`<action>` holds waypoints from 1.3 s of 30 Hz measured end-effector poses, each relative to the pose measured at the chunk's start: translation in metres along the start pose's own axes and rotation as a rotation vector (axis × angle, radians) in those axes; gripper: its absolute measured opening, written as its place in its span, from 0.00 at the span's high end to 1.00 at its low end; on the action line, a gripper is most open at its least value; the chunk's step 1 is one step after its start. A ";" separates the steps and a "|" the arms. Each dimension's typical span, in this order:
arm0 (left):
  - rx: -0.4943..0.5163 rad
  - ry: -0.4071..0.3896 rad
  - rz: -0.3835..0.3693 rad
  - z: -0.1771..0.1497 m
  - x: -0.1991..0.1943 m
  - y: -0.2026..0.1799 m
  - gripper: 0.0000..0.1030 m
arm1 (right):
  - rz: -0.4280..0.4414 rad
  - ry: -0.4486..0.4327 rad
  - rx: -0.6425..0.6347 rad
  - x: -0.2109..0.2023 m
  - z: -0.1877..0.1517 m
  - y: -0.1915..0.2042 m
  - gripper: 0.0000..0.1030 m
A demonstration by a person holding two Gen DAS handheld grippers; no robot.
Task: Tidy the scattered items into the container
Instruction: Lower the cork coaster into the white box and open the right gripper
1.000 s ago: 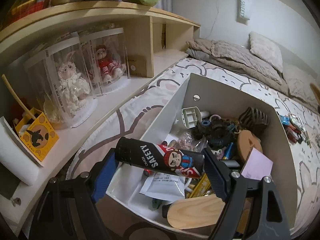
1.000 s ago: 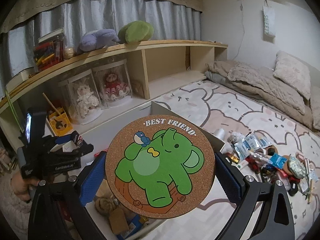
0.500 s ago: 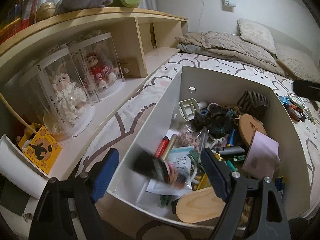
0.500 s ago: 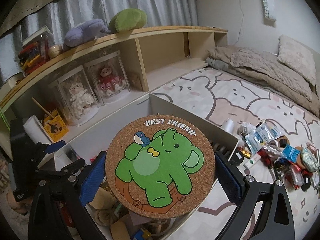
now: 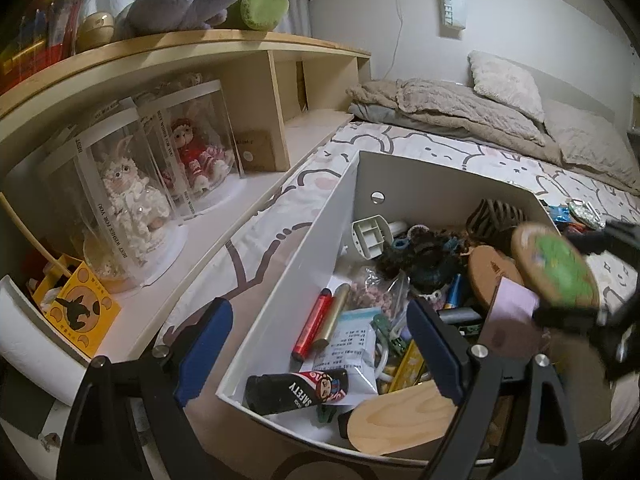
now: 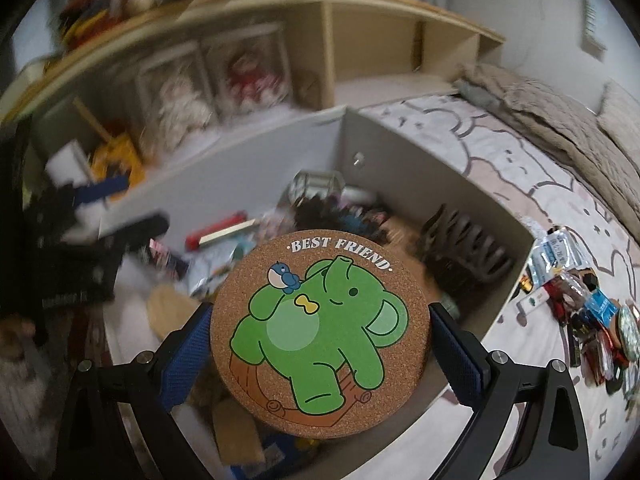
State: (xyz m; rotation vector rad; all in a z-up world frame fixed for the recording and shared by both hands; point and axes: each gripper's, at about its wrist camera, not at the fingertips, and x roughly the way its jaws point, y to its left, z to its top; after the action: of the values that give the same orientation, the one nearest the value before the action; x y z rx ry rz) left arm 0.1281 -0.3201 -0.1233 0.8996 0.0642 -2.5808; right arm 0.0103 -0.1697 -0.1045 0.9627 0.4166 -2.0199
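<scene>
Right tongs over the box, coaster gripped; left tongs wide open

Your right tongs (image 6: 320, 336) clamp the cork coaster (image 6: 320, 336) by its edges, above the white box (image 5: 280, 308) on the bed (image 5: 460, 148). Your left tongs (image 5: 320, 344) hold nothing. The black tube (image 5: 296, 392) lies in the box's near corner; loose items (image 6: 580, 304) lie beside it.

Coaster (image 6: 320, 334): granular cork, matt, smooth green print on top. Container (image 5: 304, 280): smooth white board walls, slight sheen. Black tube (image 5: 296, 391): glossy plastic. Paddle (image 5: 400, 420): pale bare wood, visible grain. Gripper pads (image 6: 186, 360): blue, textured. Bed sheet (image 6: 492, 168): matt printed cloth.
</scene>
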 end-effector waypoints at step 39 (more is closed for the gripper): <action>-0.022 -0.012 -0.018 0.003 -0.016 -0.009 0.02 | 0.058 0.134 -0.060 -0.010 -0.030 0.026 0.00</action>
State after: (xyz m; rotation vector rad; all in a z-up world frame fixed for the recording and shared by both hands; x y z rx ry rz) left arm 0.1344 -0.3069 -0.1123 0.8793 0.0979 -2.5967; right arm 0.0486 -0.1620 -0.1152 1.0641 0.5130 -1.8868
